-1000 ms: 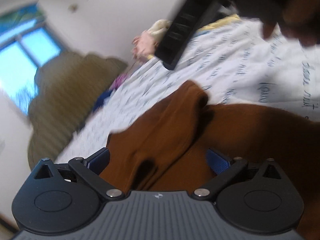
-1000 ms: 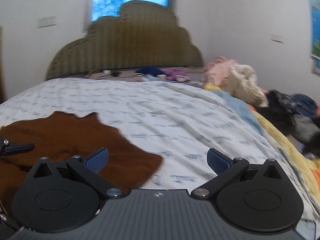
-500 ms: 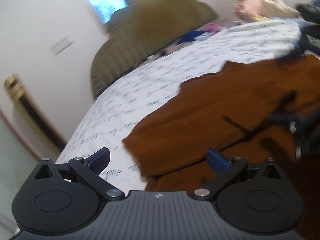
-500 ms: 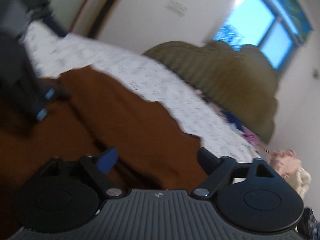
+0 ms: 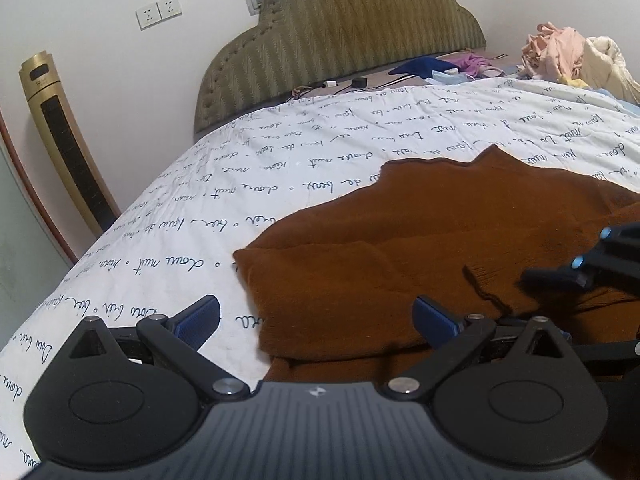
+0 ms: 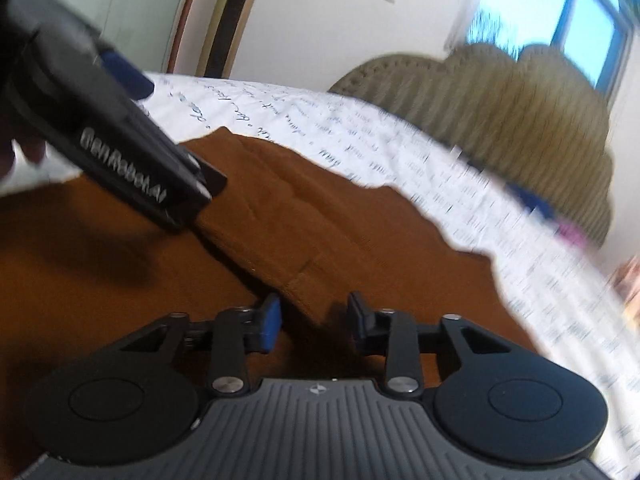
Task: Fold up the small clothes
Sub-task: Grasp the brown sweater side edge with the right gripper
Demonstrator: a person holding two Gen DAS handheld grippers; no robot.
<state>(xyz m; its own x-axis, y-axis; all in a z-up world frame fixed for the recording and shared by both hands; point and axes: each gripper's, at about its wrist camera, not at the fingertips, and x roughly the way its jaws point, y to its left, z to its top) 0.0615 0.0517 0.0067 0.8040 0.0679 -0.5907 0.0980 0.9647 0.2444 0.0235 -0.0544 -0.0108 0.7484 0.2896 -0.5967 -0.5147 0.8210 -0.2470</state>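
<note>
The bed fills both views, its script-printed white sheet running up to the padded headboard at the top of the frame. Spread across the sheet is the brown garment, taking the centre and right of the left wrist view and the whole lower left of the right wrist view, its long axis running from lower left toward upper right there. It lies flat on the bed with one flap doubled over on top, the flap's edge a ridge through the middle.

Now the key relation: the ribbed cuff of that flap points straight at the right gripper, sitting just ahead of the gap between its fingers. Those jaws are drawn partway in, with a gap between the blue pads and cloth under them; whether they pinch fabric yet, I cannot tell. The right hand looks like the nearer one for this cuff.

The left gripper has its jaws spread wide and grips nothing; the garment's lower left corner lies just ahead between the fingers, white sheet off to its left.

A pile of pale clothes waits at the upper right, well apart.
</note>
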